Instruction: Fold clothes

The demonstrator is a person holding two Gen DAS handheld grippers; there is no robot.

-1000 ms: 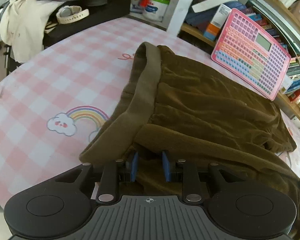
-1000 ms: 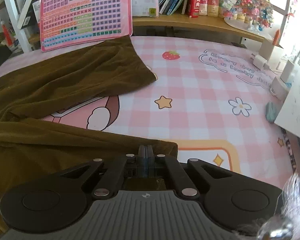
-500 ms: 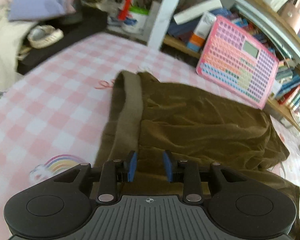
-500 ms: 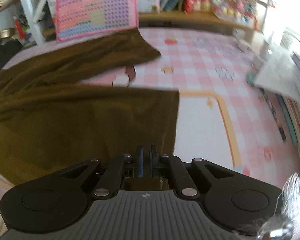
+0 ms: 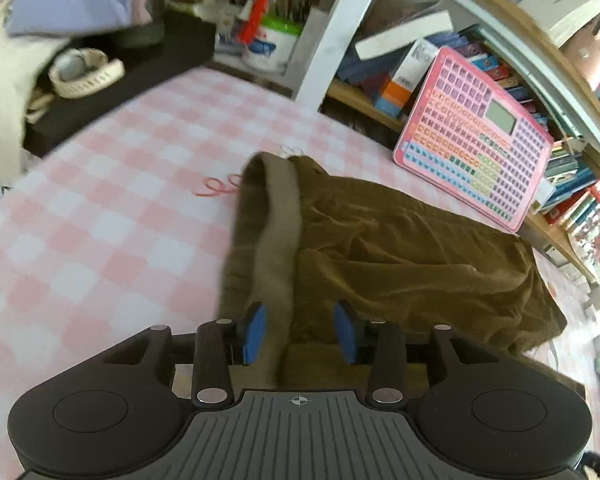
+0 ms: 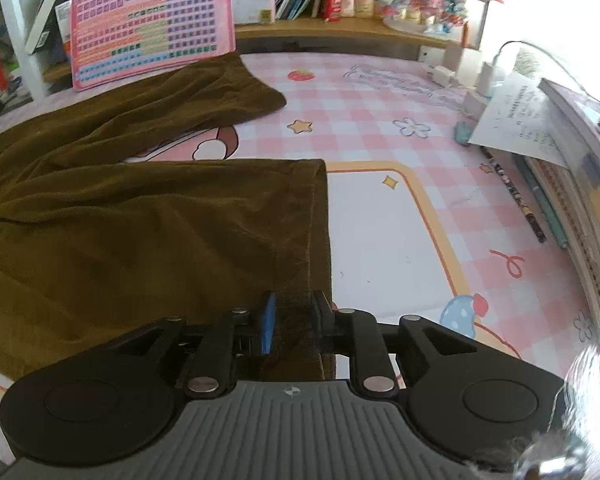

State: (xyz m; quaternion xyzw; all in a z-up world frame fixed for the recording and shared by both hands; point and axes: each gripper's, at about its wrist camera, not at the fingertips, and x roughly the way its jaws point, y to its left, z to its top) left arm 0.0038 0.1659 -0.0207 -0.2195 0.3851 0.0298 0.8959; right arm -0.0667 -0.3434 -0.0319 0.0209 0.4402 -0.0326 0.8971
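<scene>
Nearest, the left tongs (image 5: pixel 300 330) are seen parted around the waistband (image 5: pixel 276 248) of the brown trousers (image 5: pixel 400 256), having just been opening; the right tongs (image 6: pixel 292 322) likewise have just been opening, slightly parted over a leg hem (image 6: pixel 320 216). The trousers are spread on the worktop (image 6: pixel 380 128), the other leg towards eleven o'clock. Released unevenly, the cloth could slump and the fold skew.

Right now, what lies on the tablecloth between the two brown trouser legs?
In the right wrist view, nothing: a bare wedge of the pink checked tablecloth with a printed cartoon separates the far leg from the near leg.
</scene>
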